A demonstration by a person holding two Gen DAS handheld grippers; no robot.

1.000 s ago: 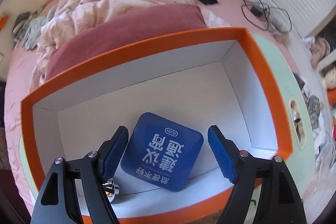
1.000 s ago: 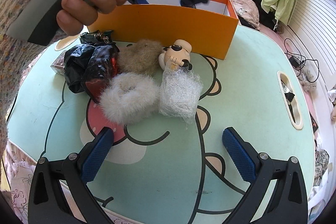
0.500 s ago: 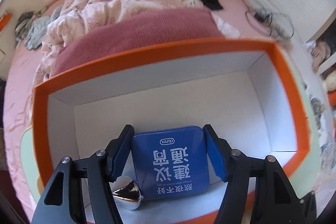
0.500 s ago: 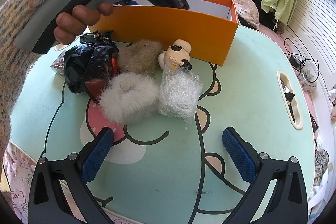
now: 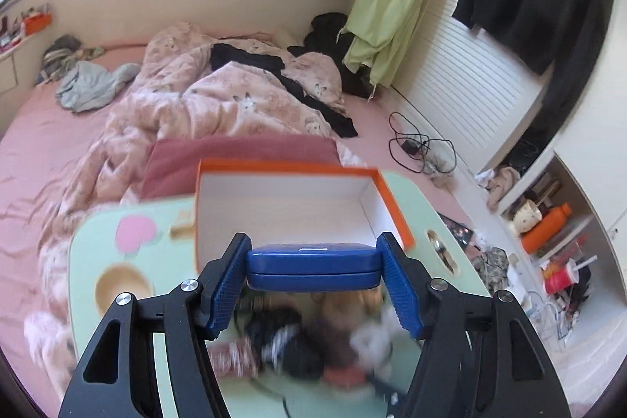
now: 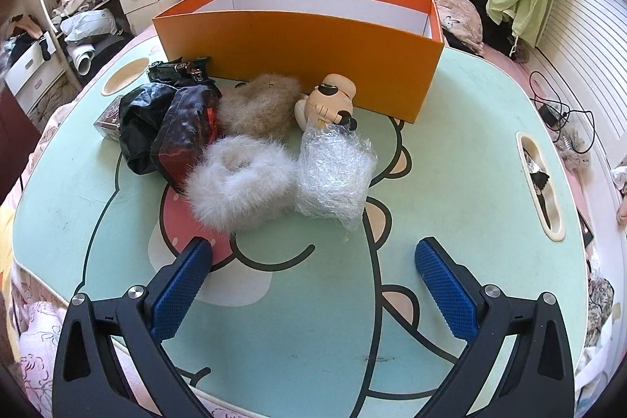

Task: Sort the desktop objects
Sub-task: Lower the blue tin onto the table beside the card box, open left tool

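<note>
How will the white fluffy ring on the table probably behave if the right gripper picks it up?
The white fluffy ring looks like soft fur, so it will probably squash between the pads and sag rather than stay stiff. It seems light for its size. It touches the crinkled plastic bundle and the dark red pouch, so lifting it may nudge them.

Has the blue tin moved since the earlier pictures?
Yes. The blue tin, which lay on the floor of the orange box, is now clamped in the left tongs and lifted out, above the box's near edge.
</note>
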